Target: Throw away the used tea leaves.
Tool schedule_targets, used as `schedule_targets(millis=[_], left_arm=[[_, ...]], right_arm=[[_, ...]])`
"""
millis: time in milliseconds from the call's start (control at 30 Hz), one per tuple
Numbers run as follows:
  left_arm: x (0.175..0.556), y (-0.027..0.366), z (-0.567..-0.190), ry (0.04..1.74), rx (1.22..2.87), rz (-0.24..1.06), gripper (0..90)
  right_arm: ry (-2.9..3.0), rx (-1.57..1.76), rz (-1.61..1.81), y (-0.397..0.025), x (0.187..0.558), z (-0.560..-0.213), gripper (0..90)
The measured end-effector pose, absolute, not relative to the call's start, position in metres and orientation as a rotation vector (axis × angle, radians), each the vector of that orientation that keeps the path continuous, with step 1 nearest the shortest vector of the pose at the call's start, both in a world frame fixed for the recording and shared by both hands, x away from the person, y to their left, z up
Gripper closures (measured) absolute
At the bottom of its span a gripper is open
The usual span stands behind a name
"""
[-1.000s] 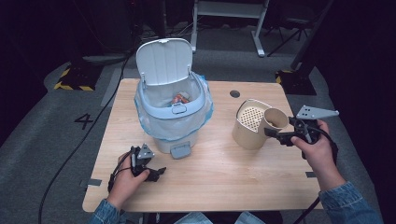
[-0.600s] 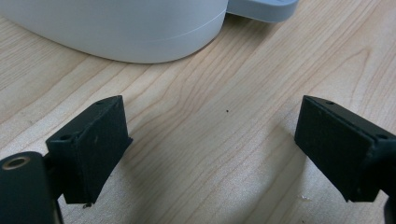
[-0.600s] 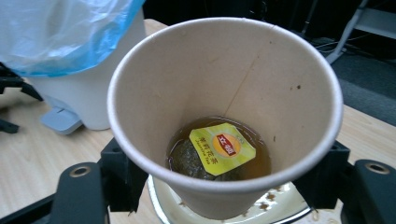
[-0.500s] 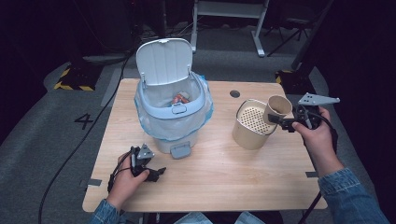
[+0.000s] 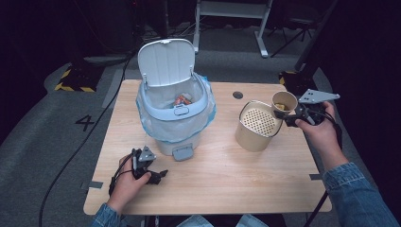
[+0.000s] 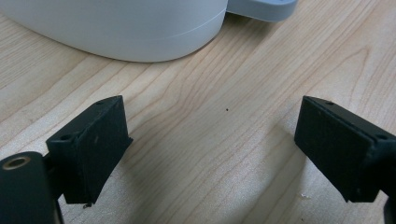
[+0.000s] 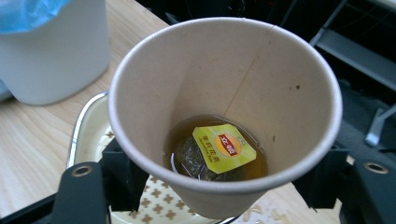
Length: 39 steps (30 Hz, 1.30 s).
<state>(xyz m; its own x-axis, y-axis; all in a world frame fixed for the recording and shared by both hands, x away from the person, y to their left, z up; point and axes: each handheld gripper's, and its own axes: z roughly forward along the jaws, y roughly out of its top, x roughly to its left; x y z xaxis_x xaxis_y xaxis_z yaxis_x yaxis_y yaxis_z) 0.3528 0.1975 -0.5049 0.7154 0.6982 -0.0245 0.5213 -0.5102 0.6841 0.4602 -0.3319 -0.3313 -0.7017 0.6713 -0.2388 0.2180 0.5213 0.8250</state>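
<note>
One wooden table (image 5: 265, 189) carries one white pedal bin (image 5: 175, 118) at its far left, lid (image 5: 166, 61) raised and a blue liner (image 5: 208, 113) folded over the rim. One beige bucket (image 5: 255, 127) with a perforated strainer top stands right of the bin. One paper cup (image 5: 283, 100) hangs just above the bucket's right rim, nearly upright, its mouth up and leaning slightly toward the camera in the right gripper view, its long axis close to vertical. The right gripper (image 5: 297, 116) clamps the cup by its sides. Inside lie a little brown tea and one tea bag (image 7: 198, 161) with one yellow tag (image 7: 224, 147). The left gripper (image 5: 158, 175) rests at the near left, jaws wide apart over bare wood.
</note>
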Motion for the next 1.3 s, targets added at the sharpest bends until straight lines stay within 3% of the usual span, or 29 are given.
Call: schedule_targets(millis=[1300], left_arm=[[0.353,0.198,-0.505,0.922,2.230,0.331,10.2]], right_arm=[[1.972,-0.087,0.174,-0.298,0.460,-0.345,32.4]])
